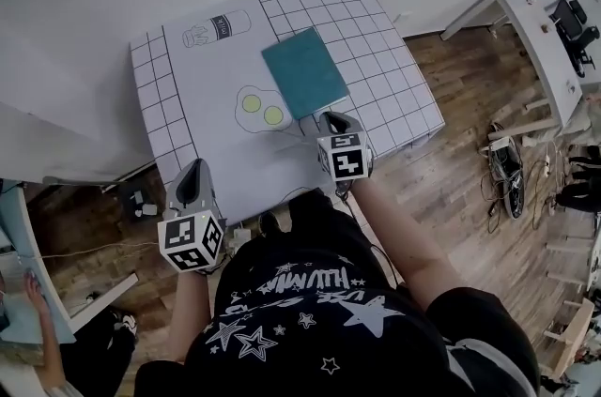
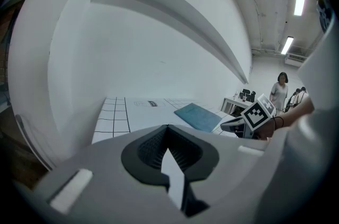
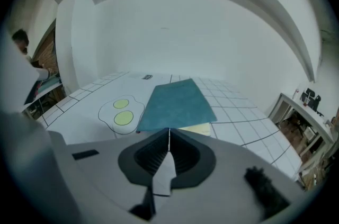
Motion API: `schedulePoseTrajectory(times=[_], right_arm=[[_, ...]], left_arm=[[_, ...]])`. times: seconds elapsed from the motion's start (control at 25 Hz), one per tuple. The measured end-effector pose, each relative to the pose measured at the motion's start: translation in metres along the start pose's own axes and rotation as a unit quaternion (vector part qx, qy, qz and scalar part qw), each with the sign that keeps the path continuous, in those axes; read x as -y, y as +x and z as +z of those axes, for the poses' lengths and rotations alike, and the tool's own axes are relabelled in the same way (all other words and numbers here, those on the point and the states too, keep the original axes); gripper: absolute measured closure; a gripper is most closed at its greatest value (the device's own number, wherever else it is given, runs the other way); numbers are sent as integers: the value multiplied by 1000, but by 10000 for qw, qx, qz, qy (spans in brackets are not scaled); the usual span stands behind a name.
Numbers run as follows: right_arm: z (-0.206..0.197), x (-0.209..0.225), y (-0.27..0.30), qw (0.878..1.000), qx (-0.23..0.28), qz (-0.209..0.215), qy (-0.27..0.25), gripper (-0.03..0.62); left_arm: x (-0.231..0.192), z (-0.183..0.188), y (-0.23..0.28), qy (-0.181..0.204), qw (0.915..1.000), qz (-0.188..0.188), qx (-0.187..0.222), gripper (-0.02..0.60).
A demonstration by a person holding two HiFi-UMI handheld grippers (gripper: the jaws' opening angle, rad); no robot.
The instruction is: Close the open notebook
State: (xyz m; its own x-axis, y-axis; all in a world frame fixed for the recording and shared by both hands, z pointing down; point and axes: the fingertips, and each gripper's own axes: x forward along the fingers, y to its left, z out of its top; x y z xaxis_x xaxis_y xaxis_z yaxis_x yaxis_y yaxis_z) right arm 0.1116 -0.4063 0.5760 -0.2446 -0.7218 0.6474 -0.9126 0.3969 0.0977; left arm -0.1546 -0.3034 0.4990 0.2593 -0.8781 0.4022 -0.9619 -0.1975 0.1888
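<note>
A teal notebook [image 1: 303,72] lies flat on the white grid-printed table mat [image 1: 394,95], its cover down. In the right gripper view the notebook [image 3: 177,104] lies just ahead of the jaws, and a strip of pale pages [image 3: 198,129] shows under the cover's near edge. My right gripper [image 1: 331,116] sits at the notebook's near edge, its jaws [image 3: 169,132] shut with nothing between them. My left gripper [image 1: 191,172] hangs off the table's near left corner, apart from the notebook. Its jaws [image 2: 168,127] are shut and hold nothing.
Fried eggs [image 1: 262,109] and a bottle [image 1: 218,27] are drawn on the mat. A white desk [image 1: 540,38] stands at the right, with cables [image 1: 507,165] on the wooden floor. A person [image 2: 279,91] stands far off in the left gripper view.
</note>
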Motion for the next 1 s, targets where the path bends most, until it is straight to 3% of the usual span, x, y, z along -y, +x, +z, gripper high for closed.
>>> schedulePoseTrajectory(times=[0.2,0.44,0.64,0.84,1.0], right_arm=[[19,22,-7,9984,309,-351,-308,577],[24,54,17,9980,-53,-430,-452,577],[6,65,39,9970,-463,-203,-584,577],[2,62,43,9964,-362,61,-766,579],[4,59,31,9965,-289,481,-626,577]], left_arm=[[5,-5,0,70,9999,-117,-17,572],[12,2,-3,26,10000,26,75,572],[22,3,-5,-30,9997,242,83,572],[44,-3,-14,-28,9988,482,7,572],[70,1,-24,-4,9979,634,100,572]])
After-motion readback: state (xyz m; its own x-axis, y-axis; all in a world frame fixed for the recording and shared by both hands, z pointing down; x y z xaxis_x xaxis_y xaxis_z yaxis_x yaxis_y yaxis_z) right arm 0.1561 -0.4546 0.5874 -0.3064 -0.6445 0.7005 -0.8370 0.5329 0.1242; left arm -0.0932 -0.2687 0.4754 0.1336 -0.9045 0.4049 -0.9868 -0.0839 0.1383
